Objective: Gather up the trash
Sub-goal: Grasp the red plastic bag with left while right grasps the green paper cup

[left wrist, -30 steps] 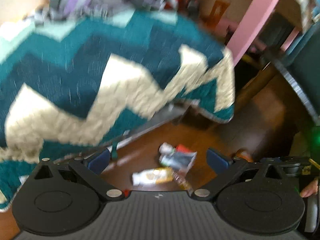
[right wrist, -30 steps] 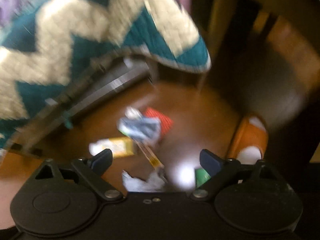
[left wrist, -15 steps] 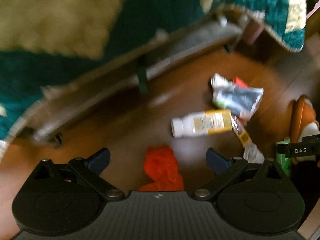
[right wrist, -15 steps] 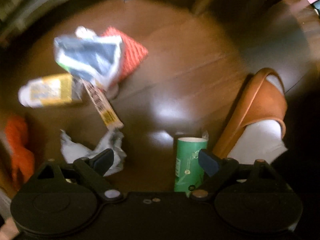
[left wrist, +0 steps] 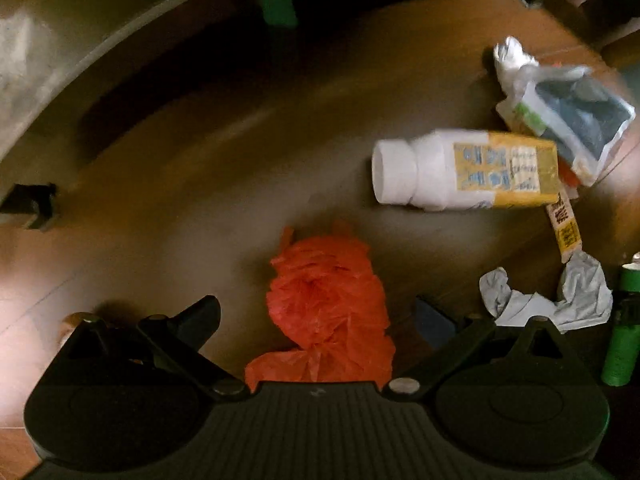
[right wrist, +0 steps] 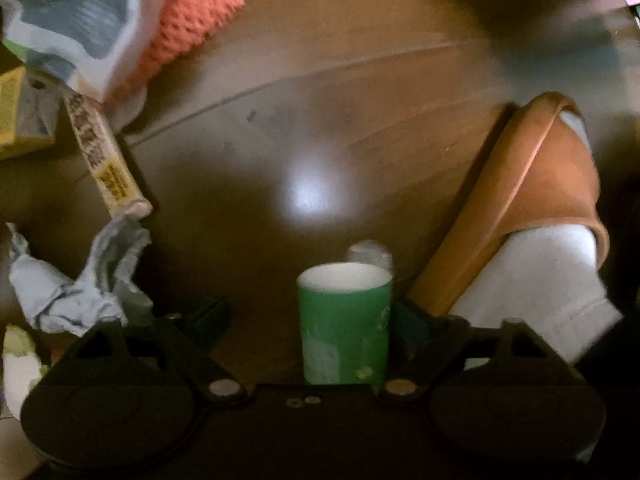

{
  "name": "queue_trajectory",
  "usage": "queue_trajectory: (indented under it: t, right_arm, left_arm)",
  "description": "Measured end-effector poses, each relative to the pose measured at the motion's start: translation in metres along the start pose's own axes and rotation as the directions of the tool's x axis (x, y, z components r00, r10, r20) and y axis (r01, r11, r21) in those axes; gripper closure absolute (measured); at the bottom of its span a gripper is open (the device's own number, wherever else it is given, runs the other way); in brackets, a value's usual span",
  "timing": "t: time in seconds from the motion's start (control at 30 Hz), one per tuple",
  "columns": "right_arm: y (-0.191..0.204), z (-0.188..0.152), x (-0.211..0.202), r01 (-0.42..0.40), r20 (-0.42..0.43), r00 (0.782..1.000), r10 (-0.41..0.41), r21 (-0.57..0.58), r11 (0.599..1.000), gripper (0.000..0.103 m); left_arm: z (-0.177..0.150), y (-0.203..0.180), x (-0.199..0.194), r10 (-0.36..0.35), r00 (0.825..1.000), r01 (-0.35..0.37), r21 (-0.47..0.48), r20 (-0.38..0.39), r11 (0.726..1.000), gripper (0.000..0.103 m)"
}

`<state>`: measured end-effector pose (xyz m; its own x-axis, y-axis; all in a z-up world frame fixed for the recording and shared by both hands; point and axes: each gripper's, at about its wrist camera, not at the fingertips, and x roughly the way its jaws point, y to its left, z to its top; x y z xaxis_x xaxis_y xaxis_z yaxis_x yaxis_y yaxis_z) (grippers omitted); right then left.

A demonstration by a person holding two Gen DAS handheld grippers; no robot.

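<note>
Trash lies on a dark wood floor. A crumpled orange plastic bag (left wrist: 328, 304) lies between the fingers of my open left gripper (left wrist: 316, 316). A white bottle with a yellow label (left wrist: 460, 172) lies on its side to the right, by a plastic wrapper (left wrist: 568, 116), a yellow stick packet (left wrist: 564, 228) and crumpled grey paper (left wrist: 560, 300). In the right wrist view, a green paper cup (right wrist: 344, 320) stands between the fingers of my open right gripper (right wrist: 312, 320), close to the right finger. The crumpled paper (right wrist: 76, 284) lies to its left.
A foot in a white sock and orange slipper (right wrist: 532, 200) stands right of the cup. A coral knitted cloth (right wrist: 184, 28) lies under the wrapper (right wrist: 76, 20). A grey bed frame rail (left wrist: 100, 40) runs along the far left.
Both grippers have dropped from beside the blanket down to the floor. The left has closed in on the orange bag, the right on the green cup. Both stay open.
</note>
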<state>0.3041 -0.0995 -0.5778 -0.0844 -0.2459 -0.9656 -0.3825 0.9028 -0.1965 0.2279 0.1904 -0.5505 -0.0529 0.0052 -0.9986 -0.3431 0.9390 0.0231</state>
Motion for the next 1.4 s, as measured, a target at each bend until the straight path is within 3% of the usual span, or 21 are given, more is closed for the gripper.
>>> queue_trajectory:
  t: [0.13, 0.2, 0.27, 0.3, 0.57, 0.83, 0.93, 1.1, 1.2, 1.4]
  right_arm:
    - [0.0, -0.002, 0.01, 0.005, -0.012, 1.0, -0.005, -0.015, 1.0, 0.031]
    - [0.001, -0.003, 0.009, 0.002, -0.003, 1.0, -0.002, -0.022, 1.0, 0.033]
    - [0.003, -0.002, 0.006, -0.015, 0.0, 1.0, 0.015, -0.034, 0.999, 0.049]
    - [0.004, 0.001, 0.004, -0.019, -0.004, 1.0, 0.019, -0.036, 0.999, 0.05]
    - [0.019, 0.005, -0.023, -0.006, 0.024, 1.0, 0.008, -0.08, 0.997, 0.051]
    - [0.019, 0.012, -0.119, -0.038, 0.187, 0.981, 0.056, -0.094, 0.995, 0.053]
    - [0.014, 0.008, -0.163, -0.07, 0.281, 0.955, 0.097, -0.103, 0.992, 0.055]
    - [0.0, -0.014, -0.226, -0.127, 0.426, 0.888, 0.171, -0.131, 0.983, 0.055]
    - [-0.004, -0.032, -0.258, -0.148, 0.504, 0.837, 0.211, -0.162, 0.975, 0.055]
    - [-0.026, -0.077, -0.347, -0.177, 0.646, 0.706, 0.289, -0.234, 0.956, 0.055]
  left_arm:
    - [0.001, -0.004, 0.013, -0.031, 0.999, 0.032, 0.015, -0.009, 0.999, 0.003]
    - [0.001, -0.006, 0.018, -0.038, 0.999, 0.039, 0.027, -0.021, 0.999, 0.014]
    - [0.0, -0.007, 0.025, -0.05, 0.998, 0.051, 0.025, -0.041, 0.998, 0.037]
    - [0.001, -0.007, 0.027, -0.058, 0.997, 0.059, 0.018, -0.05, 0.998, 0.04]
    - [-0.003, 0.002, 0.012, -0.088, 0.996, 0.088, 0.011, 0.005, 0.996, 0.046]
    - [0.004, -0.003, -0.061, -0.119, 0.989, 0.116, 0.04, 0.088, 0.992, 0.046]
    - [-0.002, -0.01, -0.101, -0.135, 0.983, 0.128, 0.061, 0.127, 0.99, 0.046]
    - [-0.012, -0.023, -0.172, -0.161, 0.961, 0.144, 0.091, 0.225, 0.985, 0.046]
    - [-0.026, -0.03, -0.213, -0.165, 0.941, 0.145, 0.089, 0.295, 0.985, 0.046]
    - [-0.058, -0.048, -0.287, -0.175, 0.879, 0.152, 0.087, 0.443, 0.984, 0.046]
